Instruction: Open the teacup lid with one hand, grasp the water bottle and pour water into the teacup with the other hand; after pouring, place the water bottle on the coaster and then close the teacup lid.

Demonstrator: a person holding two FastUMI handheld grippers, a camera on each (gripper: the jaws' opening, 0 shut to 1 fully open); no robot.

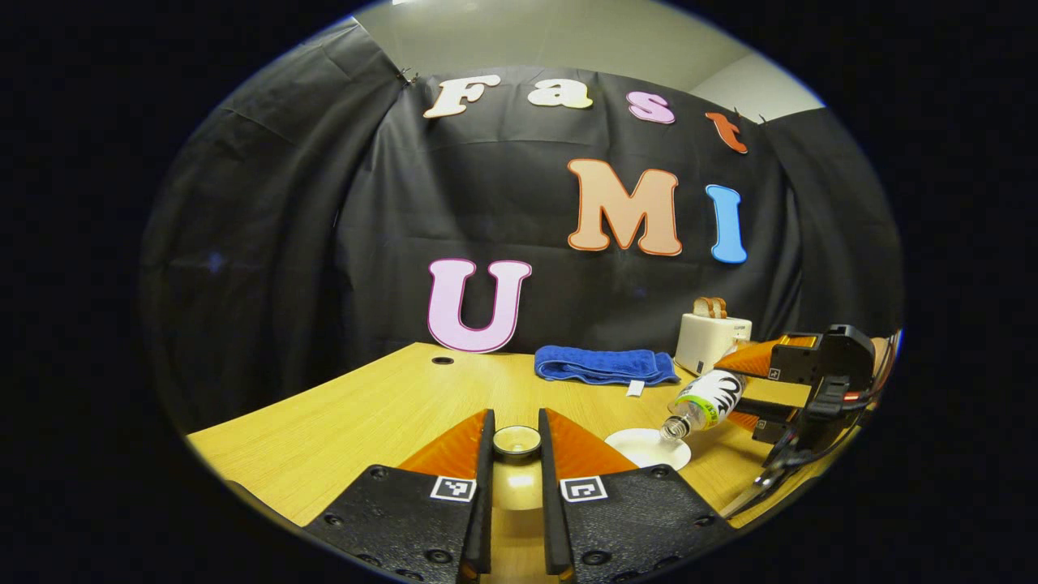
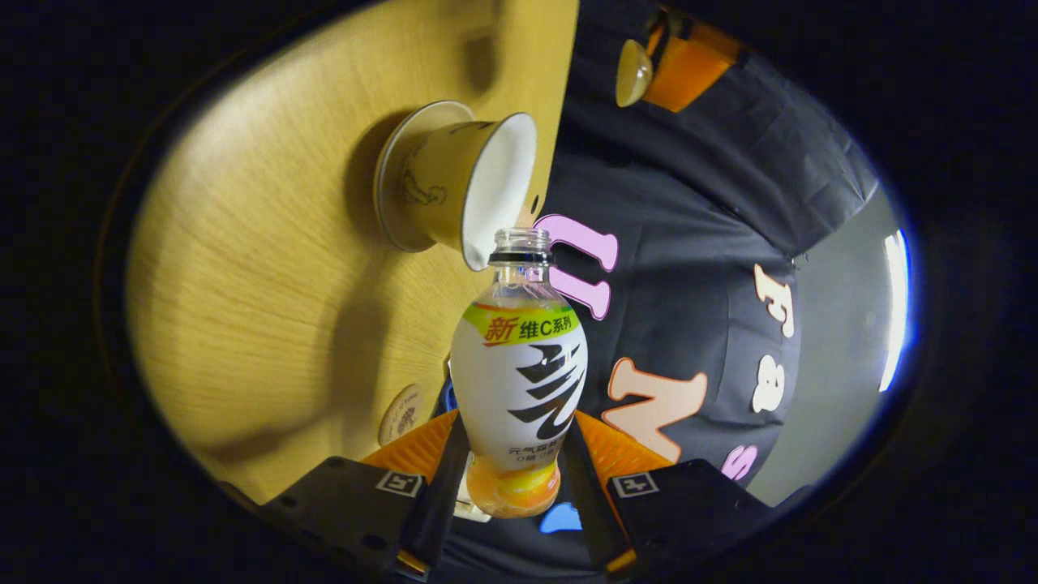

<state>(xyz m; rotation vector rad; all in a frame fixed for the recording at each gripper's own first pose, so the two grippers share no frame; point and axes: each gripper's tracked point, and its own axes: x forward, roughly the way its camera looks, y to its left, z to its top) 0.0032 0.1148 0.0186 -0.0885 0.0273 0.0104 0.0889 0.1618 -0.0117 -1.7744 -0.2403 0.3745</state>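
My right gripper (image 2: pixel 519 423) is shut on the water bottle (image 2: pixel 519 381), a capless bottle with a white label. The bottle is tipped so that its open mouth hangs at the rim of the teacup (image 2: pixel 454 182), which stands uncovered on its saucer. No stream is visible. In the left gripper view the same bottle (image 1: pixel 707 401) leans down over the white cup (image 1: pixel 647 448), held by the right gripper (image 1: pixel 748 389). My left gripper (image 1: pixel 516 430) is shut on the knob of the teacup lid (image 1: pixel 516 487), lifted off to the cup's left. A round coaster (image 2: pixel 401 414) lies on the table beside the bottle.
A folded blue towel (image 1: pixel 604 365) and a white toaster (image 1: pixel 712 341) sit at the back of the wooden table (image 1: pixel 365 422), against the black cloth wall. A small round hole (image 1: pixel 443 359) marks the table's far left.
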